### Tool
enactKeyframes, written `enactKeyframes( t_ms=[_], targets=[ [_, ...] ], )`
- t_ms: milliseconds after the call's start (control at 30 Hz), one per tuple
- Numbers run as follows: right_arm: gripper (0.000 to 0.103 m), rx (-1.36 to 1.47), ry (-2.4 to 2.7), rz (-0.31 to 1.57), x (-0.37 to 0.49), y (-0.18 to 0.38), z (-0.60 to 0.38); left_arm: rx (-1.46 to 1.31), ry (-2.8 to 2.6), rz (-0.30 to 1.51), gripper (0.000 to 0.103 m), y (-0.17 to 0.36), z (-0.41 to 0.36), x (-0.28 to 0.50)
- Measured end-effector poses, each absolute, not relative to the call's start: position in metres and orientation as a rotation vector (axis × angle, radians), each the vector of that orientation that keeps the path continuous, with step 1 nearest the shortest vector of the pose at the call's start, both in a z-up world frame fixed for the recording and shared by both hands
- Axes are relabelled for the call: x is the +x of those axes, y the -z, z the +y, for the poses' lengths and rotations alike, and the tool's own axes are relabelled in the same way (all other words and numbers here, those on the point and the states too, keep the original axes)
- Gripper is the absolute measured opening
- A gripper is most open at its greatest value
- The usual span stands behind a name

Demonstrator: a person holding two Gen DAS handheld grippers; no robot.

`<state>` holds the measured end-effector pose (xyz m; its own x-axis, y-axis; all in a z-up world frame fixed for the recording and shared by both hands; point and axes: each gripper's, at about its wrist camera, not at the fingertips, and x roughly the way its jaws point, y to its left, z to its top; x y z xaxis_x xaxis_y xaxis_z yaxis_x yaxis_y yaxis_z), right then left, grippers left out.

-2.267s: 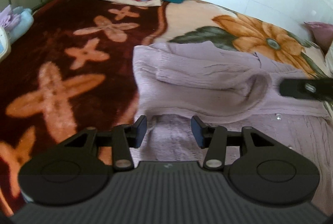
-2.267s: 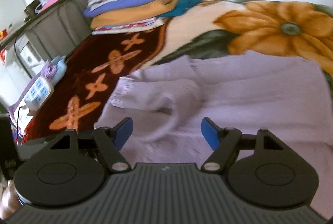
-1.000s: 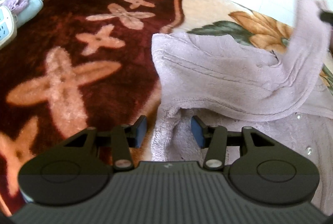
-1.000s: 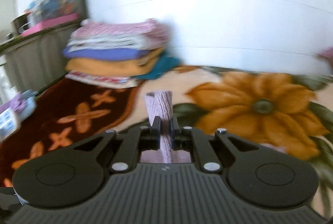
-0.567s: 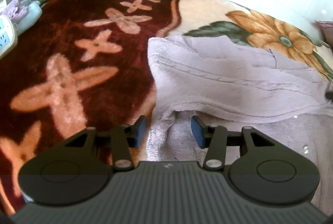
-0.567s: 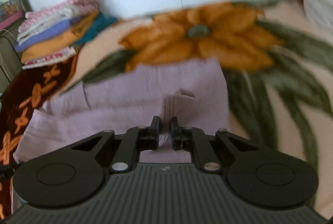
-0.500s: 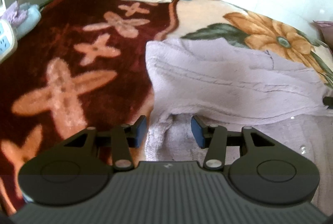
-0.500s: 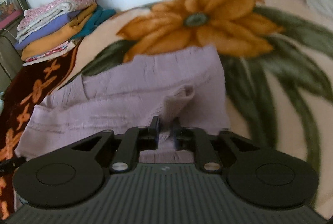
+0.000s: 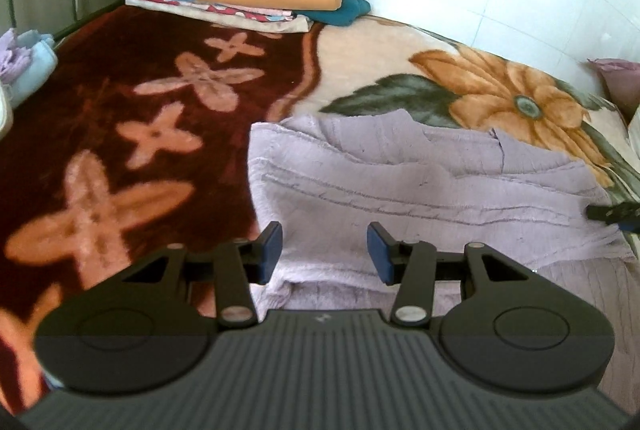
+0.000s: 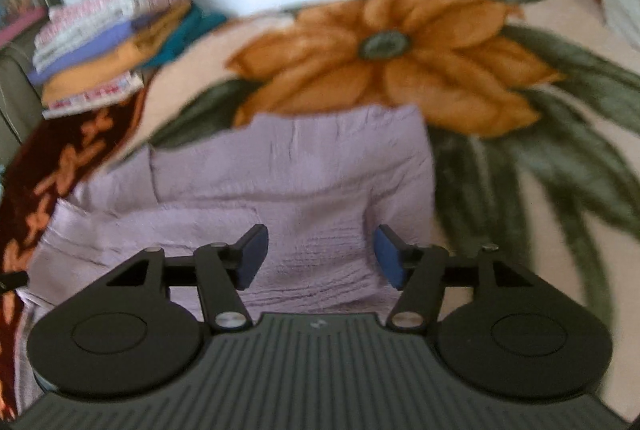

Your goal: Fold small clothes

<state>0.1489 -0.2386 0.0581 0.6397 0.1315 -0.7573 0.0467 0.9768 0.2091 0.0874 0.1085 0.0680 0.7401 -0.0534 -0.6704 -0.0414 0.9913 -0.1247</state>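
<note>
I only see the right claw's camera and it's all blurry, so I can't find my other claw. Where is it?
Observer: The left claw hangs over the sweater's left edge, open, with nothing pinched.
Operator: And where's my right claw from over there?
Observer: The right claw pokes in at the sweater's right edge. Its jaws are opening, with nothing pinched between them.
Operator: Is anything else lying about?
Observer: A light blue cloth sits at the blanket's far left edge.
</note>
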Motion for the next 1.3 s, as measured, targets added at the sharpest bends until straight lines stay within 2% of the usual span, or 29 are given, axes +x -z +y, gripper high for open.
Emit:
enactKeyframes(
  t_ms=[33,67,100,133,267,367,567,667,700,733,767,833,900,1300],
  targets=[
    [0.041,0.195,-0.046,0.87,0.151,-0.056,-0.235,-0.131,0.008,0.734,0.049,-0.068,0.108,0.089],
    [0.031,0.184,-0.054,0.86,0.152,-0.058,-0.234,-0.129,0.01,0.727,0.049,-0.067,0.107,0.091],
    [0.015,0.196,-0.068,0.853,0.152,-0.062,-0.233,-0.13,0.013,0.721,0.049,-0.067,0.106,0.094],
    [0.013,0.217,-0.083,0.826,0.15,-0.07,-0.234,-0.132,0.015,0.717,0.049,-0.067,0.106,0.096],
    [0.012,0.202,-0.07,0.639,0.136,-0.11,-0.237,-0.143,0.018,0.68,0.049,-0.064,0.105,0.105],
    [0.012,0.162,-0.007,0.574,0.138,-0.118,-0.242,-0.142,-0.001,0.674,0.049,-0.058,0.104,0.112],
    [0.012,0.143,0.063,0.733,0.171,-0.064,-0.253,-0.086,-0.051,0.702,0.049,-0.033,0.1,0.13],
    [0.015,0.177,0.083,0.748,0.173,-0.039,-0.262,-0.044,-0.066,0.71,0.052,-0.026,0.1,0.135],
    [0.019,0.193,0.083,0.737,0.17,-0.035,-0.264,-0.045,-0.065,0.712,0.053,-0.026,0.101,0.136],
    [0.027,0.216,0.079,0.735,0.17,-0.034,-0.266,-0.047,-0.065,0.716,0.054,-0.026,0.102,0.137],
    [0.03,0.244,0.067,0.731,0.168,-0.036,-0.268,-0.051,-0.063,0.721,0.054,-0.027,0.103,0.138],
    [0.049,0.296,0.05,0.739,0.165,-0.043,-0.273,-0.061,-0.062,0.728,0.051,-0.032,0.106,0.135],
    [0.055,0.309,0.034,0.725,0.153,-0.057,-0.273,-0.07,-0.056,0.726,0.052,-0.039,0.108,0.129],
    [0.066,0.247,-0.212,0.655,0.027,-0.167,-0.253,-0.008,0.028,0.69,0.052,-0.098,0.095,0.049]
  ],
)
